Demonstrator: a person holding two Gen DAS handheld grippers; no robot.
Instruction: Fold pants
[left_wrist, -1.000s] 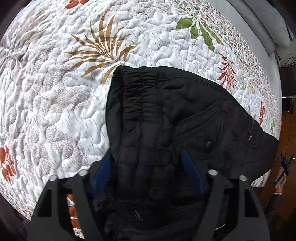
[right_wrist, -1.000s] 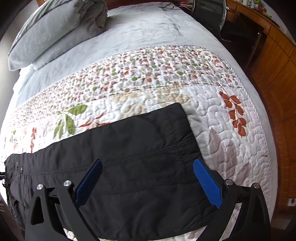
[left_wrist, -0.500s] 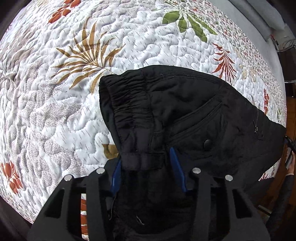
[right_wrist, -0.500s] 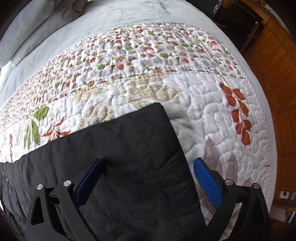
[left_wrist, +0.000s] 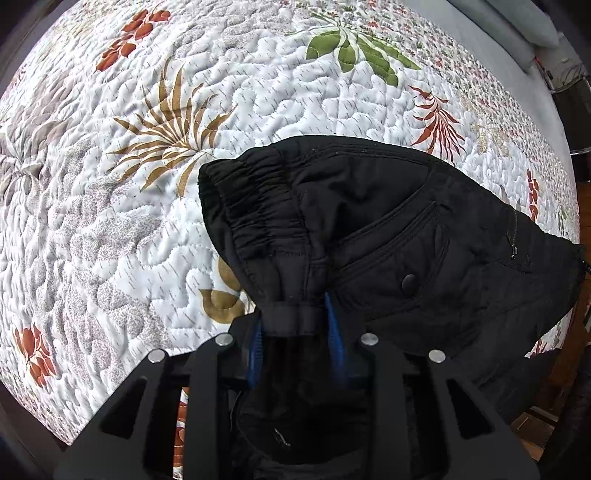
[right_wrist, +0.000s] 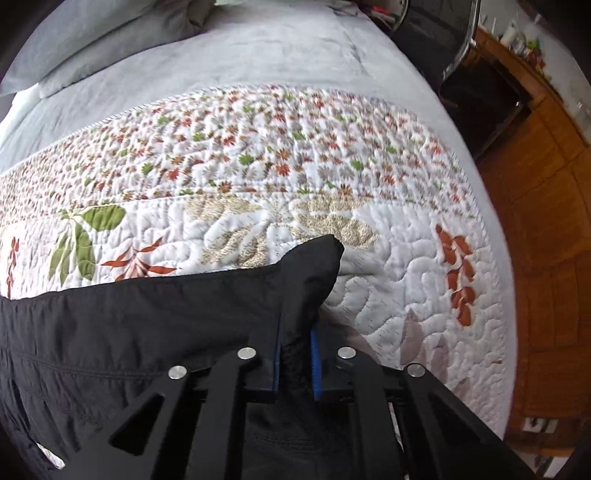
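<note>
Left claw (left_wrist: 295, 347): just closed, clamped on bunched waistband of black pants (left_wrist: 388, 236), near brown palm print on quilt (left_wrist: 110, 240). Risk: thick elastic slipping free under lift.

Right claw (right_wrist: 295, 365): just snapped shut, pinching hem corner opposite the waistband. Risk: only top layer caught, lower leg left behind; uneven pull skewing fold or dragging quilt.
</note>
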